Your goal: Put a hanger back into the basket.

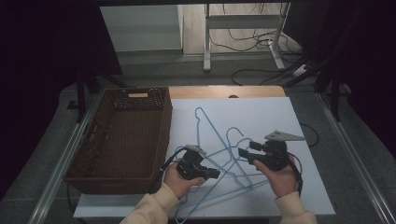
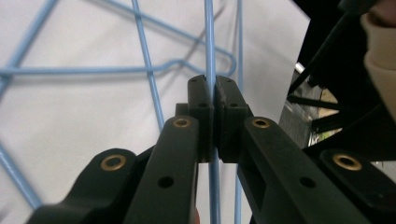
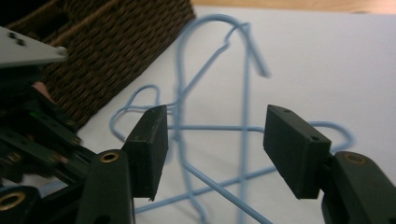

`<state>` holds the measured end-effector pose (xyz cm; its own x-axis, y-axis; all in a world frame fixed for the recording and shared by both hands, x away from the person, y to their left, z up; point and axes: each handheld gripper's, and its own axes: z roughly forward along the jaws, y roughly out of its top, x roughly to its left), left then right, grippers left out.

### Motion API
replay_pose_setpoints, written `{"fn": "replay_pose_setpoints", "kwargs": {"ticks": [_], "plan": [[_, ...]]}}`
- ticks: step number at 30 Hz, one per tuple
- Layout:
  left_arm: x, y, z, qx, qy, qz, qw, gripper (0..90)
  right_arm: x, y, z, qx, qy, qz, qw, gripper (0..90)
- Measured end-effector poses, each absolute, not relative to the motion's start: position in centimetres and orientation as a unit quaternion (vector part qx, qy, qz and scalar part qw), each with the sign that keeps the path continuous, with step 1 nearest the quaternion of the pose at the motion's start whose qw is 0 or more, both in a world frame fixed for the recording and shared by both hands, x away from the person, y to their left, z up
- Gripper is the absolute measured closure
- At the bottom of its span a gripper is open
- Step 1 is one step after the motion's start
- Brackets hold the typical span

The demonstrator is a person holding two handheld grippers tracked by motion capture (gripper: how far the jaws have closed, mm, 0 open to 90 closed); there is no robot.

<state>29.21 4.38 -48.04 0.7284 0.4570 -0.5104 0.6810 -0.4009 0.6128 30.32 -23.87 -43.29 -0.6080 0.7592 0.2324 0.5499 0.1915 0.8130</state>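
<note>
Light blue wire hangers (image 1: 219, 140) lie tangled on the white sheet (image 1: 266, 112) in the middle of the table. My left gripper (image 1: 217, 173) points right at the tangle's lower part. In the left gripper view the left gripper (image 2: 215, 86) is shut on one thin blue hanger wire (image 2: 209, 42), which runs straight up between its pads. My right gripper (image 1: 243, 151) points left toward the tangle from the right side. In the right gripper view the right gripper (image 3: 215, 140) stands open, and the hangers (image 3: 180, 84) lie on the sheet beyond the gap, untouched by the pads.
A brown wicker basket (image 1: 166, 126) stands on the left of the table, close beside the hangers, and its wall (image 3: 116, 42) appears at the upper left of the right gripper view. Bare white sheet stretches behind and to the right of the hangers. A desk frame and cables lie on the floor beyond.
</note>
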Motion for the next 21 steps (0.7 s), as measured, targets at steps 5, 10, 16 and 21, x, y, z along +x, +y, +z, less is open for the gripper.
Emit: {"fn": "replay_pose_setpoints", "kwargs": {"ticks": [5,10,16,21], "plan": [[29.1,5.0,-46.2,0.818,0.337,-0.123,0.45,86.9,30.0,-28.1,-43.2,0.459,0.723,0.501,0.128,40.3],[29.0,5.5,-45.1,0.815,0.331,-0.12,0.461,86.8,29.8,-29.6,-43.4,0.471,0.713,0.502,0.134,40.3],[28.8,6.7,-43.1,0.807,0.328,-0.11,0.478,86.8,29.6,-30.2,-43.6,0.471,0.714,0.499,0.14,40.3],[28.9,8.5,-41.8,0.801,0.33,-0.096,0.49,86.9,29.5,-30.4,-43.5,0.469,0.712,0.503,0.14,39.9]]}}
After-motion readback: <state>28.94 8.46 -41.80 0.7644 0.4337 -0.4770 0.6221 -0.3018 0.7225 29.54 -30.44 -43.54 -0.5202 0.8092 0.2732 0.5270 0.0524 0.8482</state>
